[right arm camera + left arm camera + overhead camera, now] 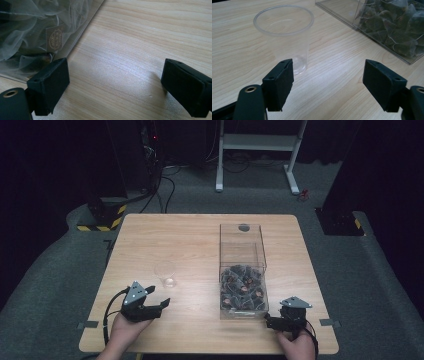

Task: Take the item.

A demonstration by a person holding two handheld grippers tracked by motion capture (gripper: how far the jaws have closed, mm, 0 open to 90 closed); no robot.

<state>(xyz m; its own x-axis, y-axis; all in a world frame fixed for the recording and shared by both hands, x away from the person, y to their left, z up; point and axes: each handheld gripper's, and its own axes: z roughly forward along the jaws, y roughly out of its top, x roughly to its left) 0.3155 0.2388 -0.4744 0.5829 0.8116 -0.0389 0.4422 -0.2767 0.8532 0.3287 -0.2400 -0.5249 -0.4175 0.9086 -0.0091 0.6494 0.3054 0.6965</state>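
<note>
Clear, thin plastic makes up the cup, which stands upright and empty on the pale wood-grain table, just ahead of the left tool and left of the box. The left tool's jaws stand wide apart with nothing between them; in the left gripper view the cup sits beyond and a little to the left-hand jaw's side, so the step in hand looks like lining up on the cup before any grasp. The next move probably calls for swinging the tool over so the cup's wall falls between the jaws, then closing gently, since such a thin, tapered, round-rimmed cup would likely flex or tip under a hard squeeze. The box is a tall, clear, hard-walled case with straight edges, its near half heaped with dark, gauzy teabags, pyramid-shaped, with strings and small printed paper tags. The right tool waits at the box's near right corner, low over the table, jaws likewise apart and empty. The jaw pads are matt black and blocky. The table's surface is smooth with a soft sheen.
</note>
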